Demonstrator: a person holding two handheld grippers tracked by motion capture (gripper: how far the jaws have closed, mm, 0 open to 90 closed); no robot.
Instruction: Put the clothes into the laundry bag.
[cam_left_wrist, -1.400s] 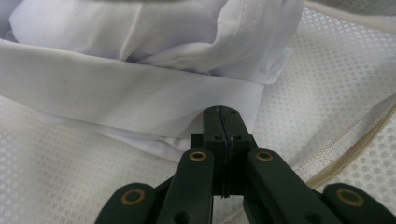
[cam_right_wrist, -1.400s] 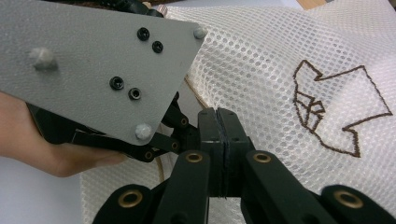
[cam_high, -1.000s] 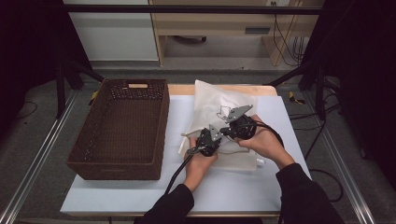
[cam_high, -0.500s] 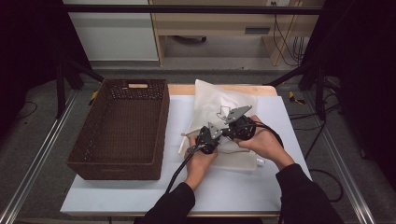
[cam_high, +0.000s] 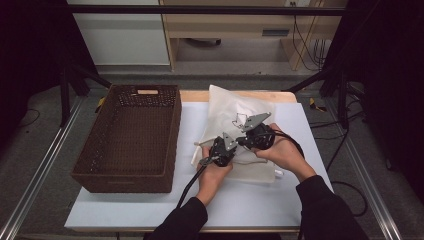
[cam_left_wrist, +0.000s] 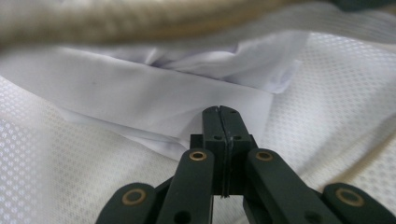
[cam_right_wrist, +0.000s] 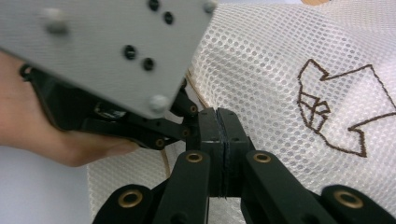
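Note:
A white mesh bag (cam_high: 227, 107) with a dark outline logo (cam_right_wrist: 336, 107) lies on the white table (cam_high: 150, 210). Both grippers rest on its near part, tips close together. My left gripper (cam_high: 231, 145) (cam_left_wrist: 218, 109) is shut, its jaws pressed flat together against a fold of smooth white cloth (cam_left_wrist: 163, 98) at the bag's mouth, under a blurred beige cord (cam_left_wrist: 140, 18). My right gripper (cam_high: 245, 140) (cam_right_wrist: 218, 112) is shut too, just beside the left gripper's grey plate (cam_right_wrist: 102, 46). I see nothing caught between either pair of jaws.
A dark brown wicker basket (cam_high: 127, 135) stands on the table's left half, right beside the bag. A wooden strip (cam_high: 195, 95) edges the table's far side, and metal rails (cam_high: 30, 185) run along both sides. Cables (cam_high: 345, 185) trail off to the right.

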